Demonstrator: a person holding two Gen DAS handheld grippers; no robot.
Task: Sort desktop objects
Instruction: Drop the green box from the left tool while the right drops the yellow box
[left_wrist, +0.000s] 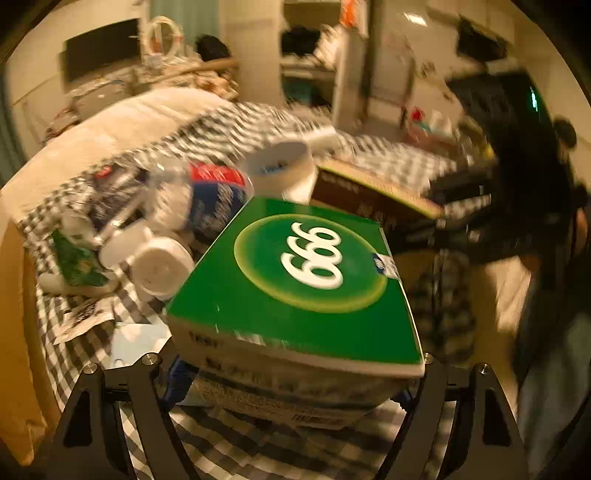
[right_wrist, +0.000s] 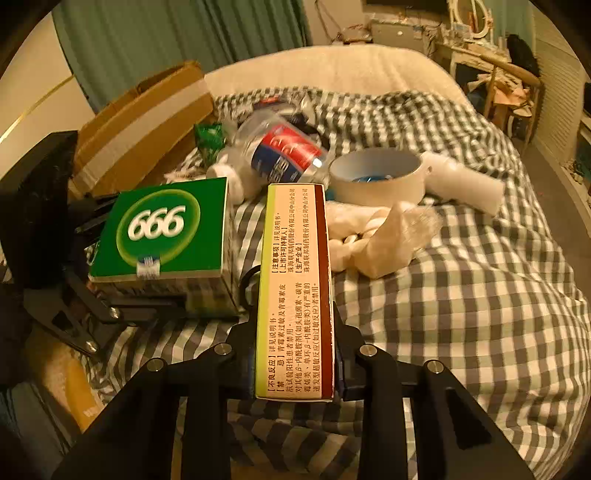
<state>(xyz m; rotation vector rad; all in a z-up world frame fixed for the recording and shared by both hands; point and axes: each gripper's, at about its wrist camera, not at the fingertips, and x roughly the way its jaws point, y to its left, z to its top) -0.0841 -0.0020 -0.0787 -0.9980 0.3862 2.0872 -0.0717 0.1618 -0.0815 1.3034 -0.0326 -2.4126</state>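
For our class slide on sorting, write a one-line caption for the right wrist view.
Right gripper clamps a narrow medicine box above the checked bedcover, beside the green 999 box.

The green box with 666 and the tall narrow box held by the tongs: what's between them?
In the right wrist view, only checked bedcloth shows between the green 666 box and the narrow printed box; nothing else sits in that gap.

Left tongs (left_wrist: 295, 373) clamp the green box (left_wrist: 295, 280); right tongs (right_wrist: 295, 354), just right of it, clamp a narrow carton (right_wrist: 295, 288).
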